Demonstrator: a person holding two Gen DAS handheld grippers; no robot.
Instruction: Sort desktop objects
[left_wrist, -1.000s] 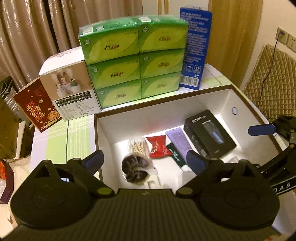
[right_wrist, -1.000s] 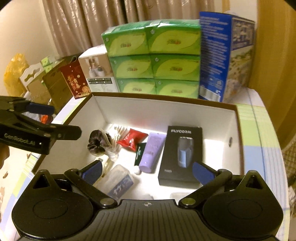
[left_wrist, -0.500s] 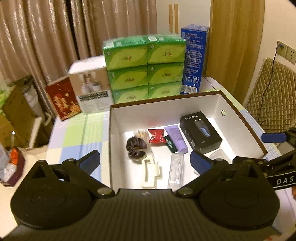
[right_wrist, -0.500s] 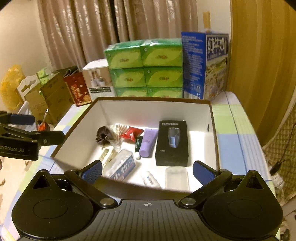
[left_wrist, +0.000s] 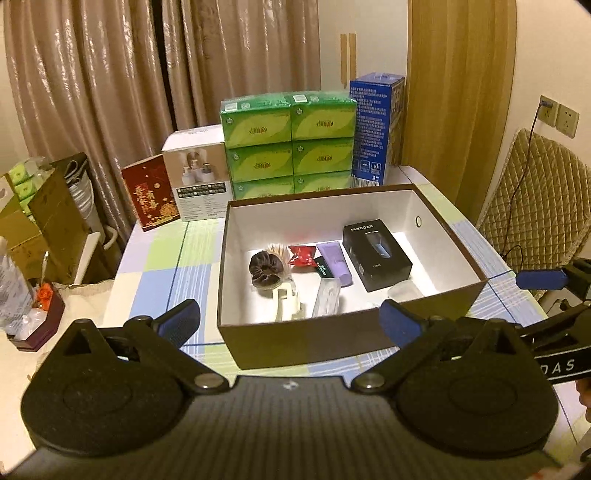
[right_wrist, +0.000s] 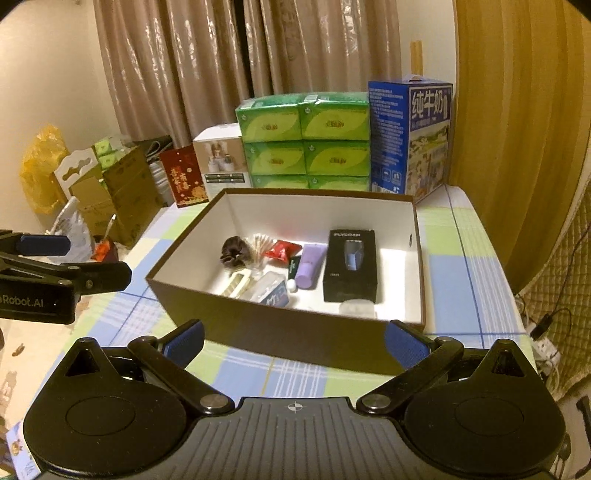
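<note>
The left tongs (left_wrist: 290, 319) stand spread wide with nothing between their blue-padded fingers (left_wrist: 181, 320), hanging above the near edge of the checked-cloth worktop (left_wrist: 159, 284). The right tongs (right_wrist: 293, 339) are likewise parted wide and hold nothing. Each pair shows at the edge of the other's view: the right tongs at the far right of the left wrist view, the left tongs at the far left of the right wrist view.

Straight ahead of both tongs, just beyond their fingertips, sits the open brown cardboard box with a white inside (left_wrist: 332, 341), and the sorted objects lie on its floor. Ahead and to the left of the right tongs is a dark brown fabric scrunchie (right_wrist: 234, 253), touching a bundle of cotton swabs (right_wrist: 260, 245). Beside these lies a small red foil packet (right_wrist: 282, 250), then a lilac squeeze tube (right_wrist: 310, 266) with a dark green tube (right_wrist: 294, 267) against it. To the right of the tubes rests a black rectangular shaver carton (right_wrist: 351, 266). Nearer the tongs are a cream plastic clip (right_wrist: 236, 284), a clear plastic case with blue print (right_wrist: 271, 290) and a small clear container (right_wrist: 356, 308).

Beyond the box, well away from the tongs, stands a stack of green tissue packs (left_wrist: 288, 144), with a tall blue milk carton (right_wrist: 410, 140) to its right and a white product box (left_wrist: 197, 175) and red printed box (left_wrist: 149, 192) to its left.
</note>
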